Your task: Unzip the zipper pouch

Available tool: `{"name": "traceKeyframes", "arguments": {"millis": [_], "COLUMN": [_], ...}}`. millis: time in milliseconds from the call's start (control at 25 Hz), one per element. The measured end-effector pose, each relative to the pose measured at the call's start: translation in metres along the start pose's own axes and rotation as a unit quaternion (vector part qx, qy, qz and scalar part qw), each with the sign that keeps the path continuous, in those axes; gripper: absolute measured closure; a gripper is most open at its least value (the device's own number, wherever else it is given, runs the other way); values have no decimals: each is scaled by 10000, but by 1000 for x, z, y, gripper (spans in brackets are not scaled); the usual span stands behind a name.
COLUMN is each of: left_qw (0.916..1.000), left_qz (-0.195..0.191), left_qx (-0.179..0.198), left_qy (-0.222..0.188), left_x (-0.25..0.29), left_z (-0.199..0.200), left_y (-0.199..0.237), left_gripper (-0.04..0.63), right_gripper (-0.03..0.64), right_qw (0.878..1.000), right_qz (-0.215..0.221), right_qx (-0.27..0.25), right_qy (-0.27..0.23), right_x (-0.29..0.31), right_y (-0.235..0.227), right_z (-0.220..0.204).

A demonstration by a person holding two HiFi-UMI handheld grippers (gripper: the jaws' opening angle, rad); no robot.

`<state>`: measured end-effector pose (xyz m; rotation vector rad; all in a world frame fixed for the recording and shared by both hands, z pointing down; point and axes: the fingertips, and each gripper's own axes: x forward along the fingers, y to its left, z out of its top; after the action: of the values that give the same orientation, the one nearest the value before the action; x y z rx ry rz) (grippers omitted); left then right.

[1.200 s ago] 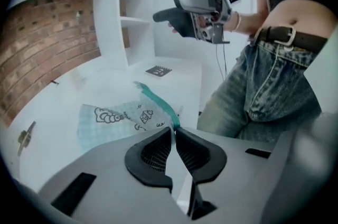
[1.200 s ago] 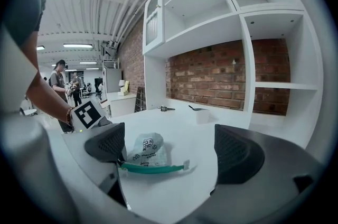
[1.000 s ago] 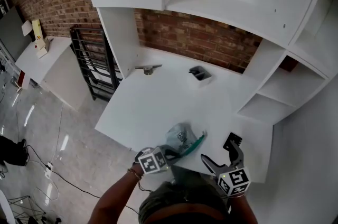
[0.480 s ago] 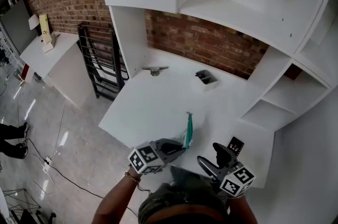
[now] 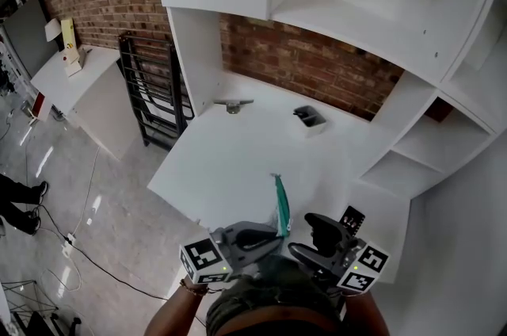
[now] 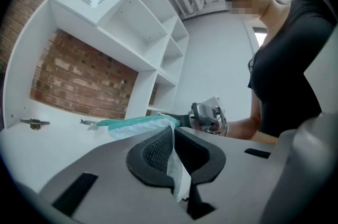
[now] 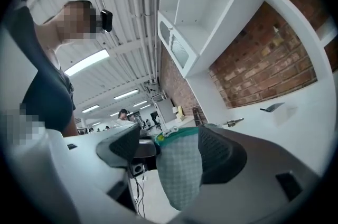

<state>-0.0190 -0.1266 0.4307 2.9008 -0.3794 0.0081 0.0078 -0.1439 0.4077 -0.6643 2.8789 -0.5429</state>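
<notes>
The zipper pouch (image 5: 280, 204) is a pale mesh bag with a green zipper edge, held up off the white table (image 5: 238, 152) and seen edge-on. My left gripper (image 5: 269, 235) is shut on one end of it. In the left gripper view the fabric (image 6: 137, 123) is pinched between the closed pads of that gripper (image 6: 173, 136). My right gripper (image 5: 310, 238) is close on the right. Its jaws have just been closing, and in the right gripper view the pouch (image 7: 179, 175) hangs between them (image 7: 169, 146). One pad is against the mesh; a gap shows at the other. A zipper pull (image 7: 168, 131) sits at the top edge.
A metal clamp-like piece (image 5: 232, 105) and a small grey box (image 5: 309, 118) lie at the back of the table by the brick wall. A black marker card (image 5: 352, 217) lies near the right gripper. White shelves rise behind and to the right; a black rack (image 5: 150, 101) stands at left.
Both grippers have risen. The pouch has come up off the table in the left gripper and turned edge-on, and the right gripper has moved in around it, its jaws narrower.
</notes>
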Motion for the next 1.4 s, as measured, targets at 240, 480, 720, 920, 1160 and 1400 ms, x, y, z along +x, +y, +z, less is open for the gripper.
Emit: {"name": "traceKeyframes", "arguments": {"millis": [240,480,720,920,1160,1400], "left_qw": [9990,9981,9975,9970,9960,9964], "left_qz": [144,217,330,460,504,466], "left_qx": [288,513,614,591,734,713], "left_qy": [-310,-256,-131,-209,-83,-39], "left_x": [-16,-19,-13,-12,-6,-3], "left_z": [39,50,46,51,48,46], "left_y": [-19,-36,-38,-34,-32,-33], "left_gripper": [580,580,580,580,580,580], "right_gripper": [273,296,333,430,473,532], "right_qw": [9967,9908,9882,9867,9860,9844], "right_qz": [586,1200,1435,1501,1495,1457], "right_qx": [324,329,393,460,495,638], "right_qy": [-451,-535,-374,-432,-545,-754], "right_x": [6,18,24,17,10,3], "right_y": [18,38,45,44,39,31], "right_z": [26,42,36,37,42,46]}}
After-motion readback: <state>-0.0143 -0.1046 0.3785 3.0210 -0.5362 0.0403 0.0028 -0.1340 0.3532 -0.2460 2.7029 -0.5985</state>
